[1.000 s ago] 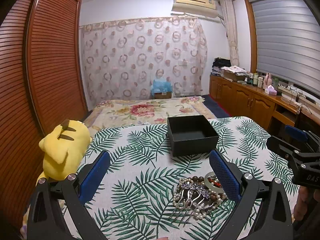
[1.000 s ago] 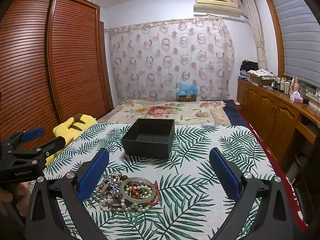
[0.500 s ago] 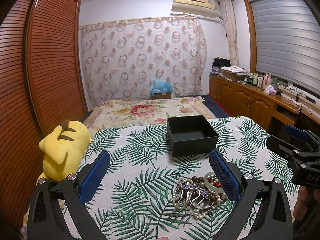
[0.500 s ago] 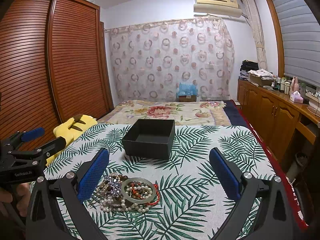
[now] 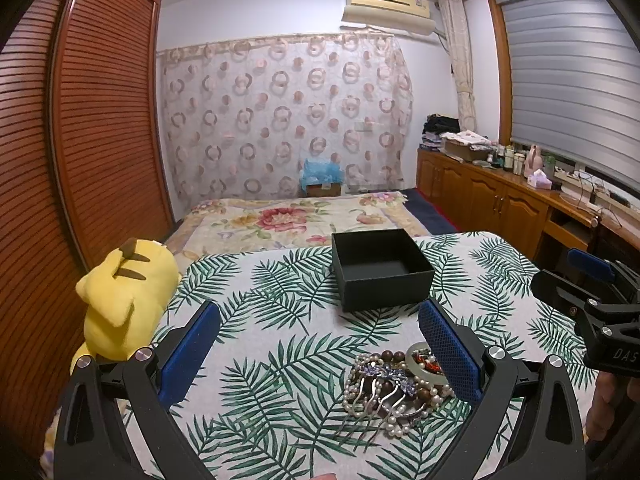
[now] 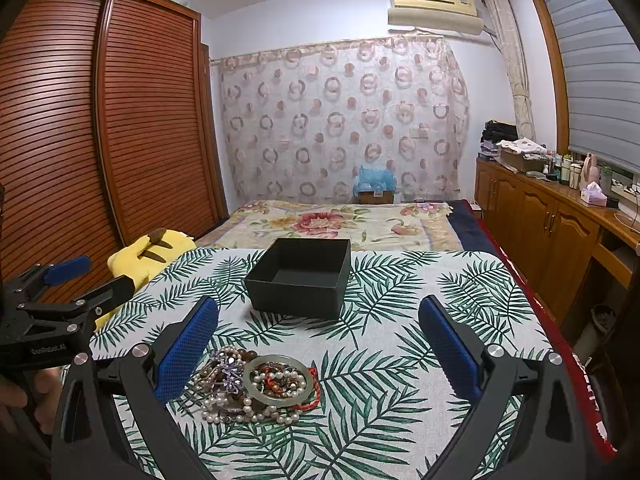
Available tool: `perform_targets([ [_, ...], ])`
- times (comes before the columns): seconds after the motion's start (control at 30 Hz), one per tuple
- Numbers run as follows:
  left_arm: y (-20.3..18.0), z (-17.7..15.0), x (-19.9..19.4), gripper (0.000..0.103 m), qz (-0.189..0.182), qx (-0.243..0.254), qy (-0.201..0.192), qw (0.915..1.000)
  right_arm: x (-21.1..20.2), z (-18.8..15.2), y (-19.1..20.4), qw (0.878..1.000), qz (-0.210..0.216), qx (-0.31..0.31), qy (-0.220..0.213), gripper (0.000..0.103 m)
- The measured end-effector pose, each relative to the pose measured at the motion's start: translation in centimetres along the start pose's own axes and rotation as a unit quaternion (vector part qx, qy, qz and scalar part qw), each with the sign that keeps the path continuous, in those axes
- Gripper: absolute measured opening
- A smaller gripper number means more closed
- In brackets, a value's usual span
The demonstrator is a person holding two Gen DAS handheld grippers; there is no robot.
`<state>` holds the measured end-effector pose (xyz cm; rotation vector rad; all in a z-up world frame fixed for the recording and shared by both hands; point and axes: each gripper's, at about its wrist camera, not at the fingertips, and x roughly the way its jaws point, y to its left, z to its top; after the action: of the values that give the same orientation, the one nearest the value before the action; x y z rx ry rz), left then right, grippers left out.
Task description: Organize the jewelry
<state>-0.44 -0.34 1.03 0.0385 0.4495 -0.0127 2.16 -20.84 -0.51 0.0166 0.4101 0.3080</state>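
A yellow plush toy point(image 5: 124, 292) lies at the left edge of the palm-leaf tablecloth point(image 5: 280, 312), against the slatted wooden wardrobe point(image 5: 100, 120). Beyond the table, a bed with a floral bedspread point(image 6: 340, 222) runs to the far wall. A curtain printed with rings point(image 6: 344, 120) covers that wall (a cardboard box point(image 6: 375, 197) with blue wrapping stands at its foot). An air conditioner point(image 6: 434, 10) is mounted near the ceiling. Wooden cabinets point(image 6: 540, 224) line the right side, their top carrying bottles, folded clothes and a tissue box point(image 6: 595, 194), beneath a lowered window blind point(image 5: 568, 92)
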Motion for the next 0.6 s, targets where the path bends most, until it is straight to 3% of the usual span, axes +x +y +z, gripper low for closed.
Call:
perform_targets([
  [0.6,-0.37,-0.06,-0.20,0.096,-0.002,0.001,0.000,1.0000,0.07,-0.16,-0.31,1.000,0.001,0.000,-0.002,0.101],
])
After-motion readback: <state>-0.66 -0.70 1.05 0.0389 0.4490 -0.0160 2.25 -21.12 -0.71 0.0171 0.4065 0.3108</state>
